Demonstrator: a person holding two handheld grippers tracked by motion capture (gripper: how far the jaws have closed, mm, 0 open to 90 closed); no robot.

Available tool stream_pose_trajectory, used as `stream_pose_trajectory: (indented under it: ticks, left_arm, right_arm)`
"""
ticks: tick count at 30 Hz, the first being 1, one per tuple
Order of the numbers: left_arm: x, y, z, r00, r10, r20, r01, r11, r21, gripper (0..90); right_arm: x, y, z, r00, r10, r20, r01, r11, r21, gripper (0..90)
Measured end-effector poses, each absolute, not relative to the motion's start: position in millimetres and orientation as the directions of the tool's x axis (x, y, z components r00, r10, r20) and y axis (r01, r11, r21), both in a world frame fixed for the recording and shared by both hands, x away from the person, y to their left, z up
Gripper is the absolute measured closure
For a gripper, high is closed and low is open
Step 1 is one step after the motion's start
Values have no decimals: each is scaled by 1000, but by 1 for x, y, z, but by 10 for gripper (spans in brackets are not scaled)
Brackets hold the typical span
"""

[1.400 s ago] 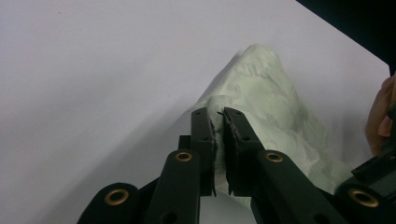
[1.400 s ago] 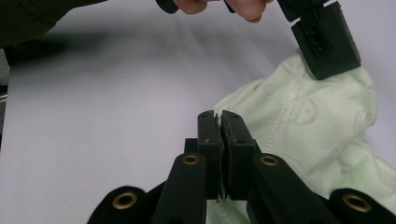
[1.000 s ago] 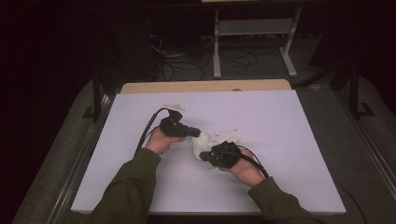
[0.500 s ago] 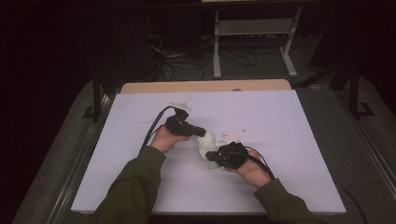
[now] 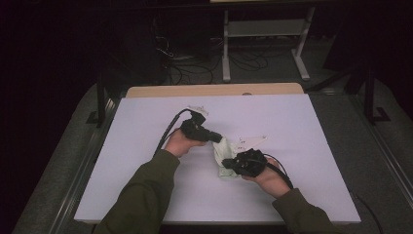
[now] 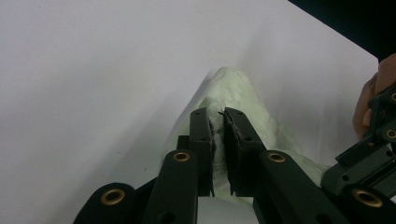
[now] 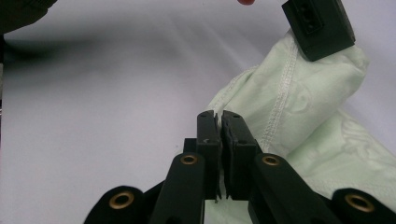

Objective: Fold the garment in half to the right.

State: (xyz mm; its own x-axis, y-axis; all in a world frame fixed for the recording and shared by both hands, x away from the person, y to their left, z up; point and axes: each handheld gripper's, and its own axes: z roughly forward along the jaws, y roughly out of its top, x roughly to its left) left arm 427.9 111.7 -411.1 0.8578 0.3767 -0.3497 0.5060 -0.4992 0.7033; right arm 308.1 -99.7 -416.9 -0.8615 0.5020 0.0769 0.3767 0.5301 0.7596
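Cloth [image 7: 299, 107]: pale green woven fabric, stitched hems, faint pattern; table [image 5: 292, 122]: smooth matt white, wooden far edge; jaws: matt black plastic, brass-coloured rivets.

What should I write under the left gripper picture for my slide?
The left gripper pinches a pale green cloth on the white table.

Left gripper [image 5: 220, 138], right gripper [image 5: 229, 163]: both clamped

Dark room, grey floor [image 5: 58, 161], tangled cables [image 5: 195, 68], white-legged metal stand [image 5: 265, 44] beyond the table [image 5: 302, 126].
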Motion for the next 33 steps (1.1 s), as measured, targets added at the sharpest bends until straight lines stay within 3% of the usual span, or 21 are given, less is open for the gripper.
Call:
stream_pose_trajectory:
  ticks: [33]
  left_arm:
    - [433, 79, -410, 872, 357, -336, 485, -527, 698, 798]
  right_arm:
    - [306, -130, -420, -836, 539, 99, 419, 512, 750, 817]
